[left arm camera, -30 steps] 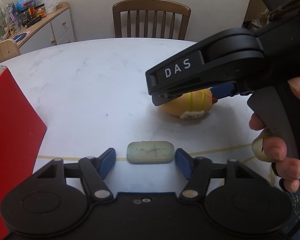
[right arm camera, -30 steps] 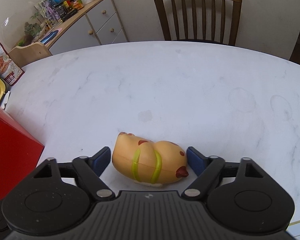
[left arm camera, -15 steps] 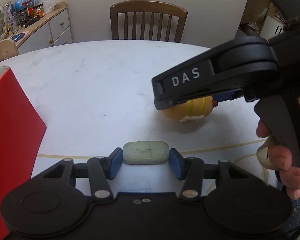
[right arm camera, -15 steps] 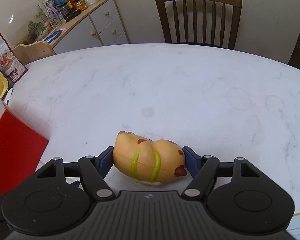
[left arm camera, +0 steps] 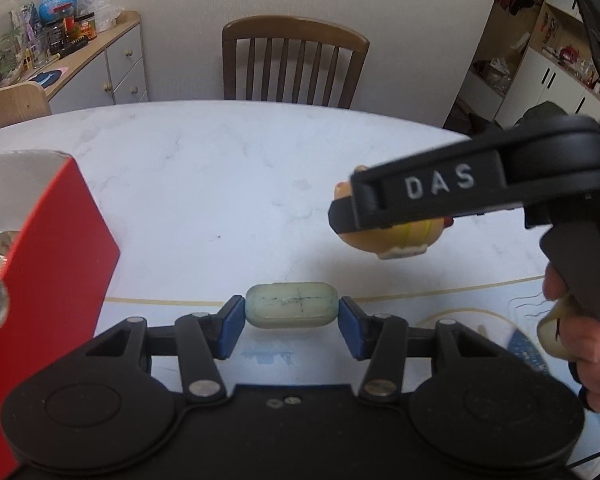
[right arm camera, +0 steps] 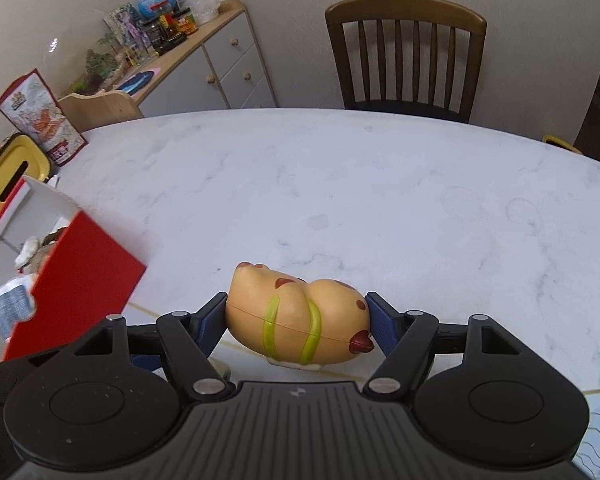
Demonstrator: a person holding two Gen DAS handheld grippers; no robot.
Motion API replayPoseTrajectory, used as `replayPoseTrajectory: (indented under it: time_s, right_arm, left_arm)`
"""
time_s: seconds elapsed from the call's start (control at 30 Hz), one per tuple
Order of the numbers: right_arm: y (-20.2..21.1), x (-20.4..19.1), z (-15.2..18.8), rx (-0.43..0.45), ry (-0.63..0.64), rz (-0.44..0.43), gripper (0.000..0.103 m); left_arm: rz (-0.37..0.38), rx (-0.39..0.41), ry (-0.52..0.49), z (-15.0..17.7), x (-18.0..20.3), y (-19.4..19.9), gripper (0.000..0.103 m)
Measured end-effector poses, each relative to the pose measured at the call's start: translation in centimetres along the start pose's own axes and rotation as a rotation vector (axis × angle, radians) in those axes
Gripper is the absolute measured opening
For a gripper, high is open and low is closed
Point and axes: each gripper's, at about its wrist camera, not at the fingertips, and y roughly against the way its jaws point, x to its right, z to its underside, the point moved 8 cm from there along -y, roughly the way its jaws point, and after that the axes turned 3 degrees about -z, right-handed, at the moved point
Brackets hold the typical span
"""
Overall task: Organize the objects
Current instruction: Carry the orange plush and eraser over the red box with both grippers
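Observation:
My left gripper point(left arm camera: 291, 314) is shut on a pale green oblong eraser point(left arm camera: 291, 305) and holds it above the white marble table point(left arm camera: 220, 184). My right gripper point(right arm camera: 298, 322) is shut on an orange toy chick with green stripes point(right arm camera: 296, 316) and holds it off the table. The chick also shows in the left wrist view point(left arm camera: 396, 236), to the right, under the right gripper's black body. An open red box point(left arm camera: 48, 264) stands at the left; it also shows in the right wrist view point(right arm camera: 76, 264) with several items inside.
A wooden chair point(right arm camera: 404, 56) stands at the far side of the table. A cabinet point(right arm camera: 204, 64) with clutter on top is at the back left. A yellow container point(right arm camera: 12, 172) and a printed bag point(right arm camera: 40, 116) sit behind the red box.
Both grippers closed on their objects and lifted them off the table: the left on the eraser, the right on the toy chick. The red box now shows its open top.

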Motion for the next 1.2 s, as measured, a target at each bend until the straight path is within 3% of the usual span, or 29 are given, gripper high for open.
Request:
replayPoseTrajectory:
  time_s: [0.6, 1.2]
  right_arm:
    - [9.0, -5.7, 1.3, 0.062, 0.054, -0.010, 0.073]
    - [11.4, -16.5, 3.4, 0.091, 0.097, 0.003, 0.073]
  left_arm:
    - [0.037, 0.020, 0.014, -0.1, -2.7, 8.9, 0.049]
    - [0.040, 0.057, 0.006, 0.6, -13.8, 14.4, 0.049]
